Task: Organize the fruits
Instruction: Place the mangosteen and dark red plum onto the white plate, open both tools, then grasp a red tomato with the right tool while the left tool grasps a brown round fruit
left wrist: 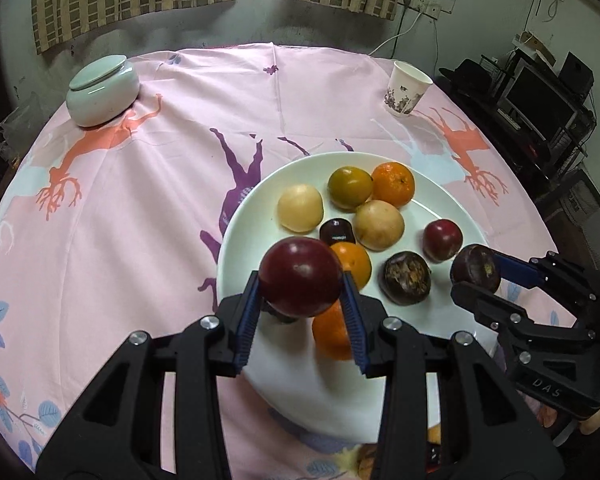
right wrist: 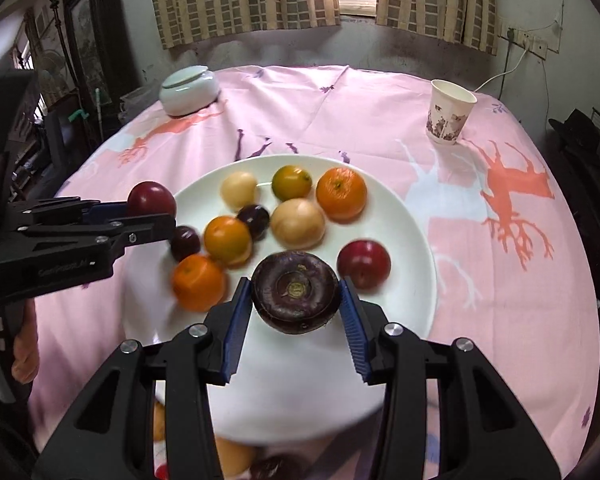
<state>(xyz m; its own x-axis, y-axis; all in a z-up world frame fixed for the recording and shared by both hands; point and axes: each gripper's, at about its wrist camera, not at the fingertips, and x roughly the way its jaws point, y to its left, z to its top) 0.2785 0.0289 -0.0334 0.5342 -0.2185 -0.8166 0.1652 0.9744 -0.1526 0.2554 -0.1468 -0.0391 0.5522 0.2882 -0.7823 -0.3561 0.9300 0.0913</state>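
Observation:
A white plate (left wrist: 244, 248) (right wrist: 416, 248) on the pink cloth holds several fruits: oranges (left wrist: 394, 183) (right wrist: 341, 193), pale round fruits (left wrist: 300, 207) (right wrist: 297, 224), a red plum (left wrist: 442, 239) (right wrist: 363, 263) and a dark purple fruit (left wrist: 406, 278). My left gripper (left wrist: 302, 292) (right wrist: 156, 216) is shut on a dark red plum (left wrist: 300, 276) (right wrist: 151, 200) above the plate's near left side. My right gripper (right wrist: 296, 300) (left wrist: 476, 276) is shut on a dark purple mangosteen (right wrist: 296, 290) (left wrist: 475, 267) above the plate's near side.
A pale green lidded jar (left wrist: 102, 90) (right wrist: 188, 88) stands at the back left. A paper cup (left wrist: 406, 88) (right wrist: 450, 112) stands at the back right. More fruit (right wrist: 232, 456) lies near the front edge below the plate. Shelves with electronics (left wrist: 540, 96) stand to the right.

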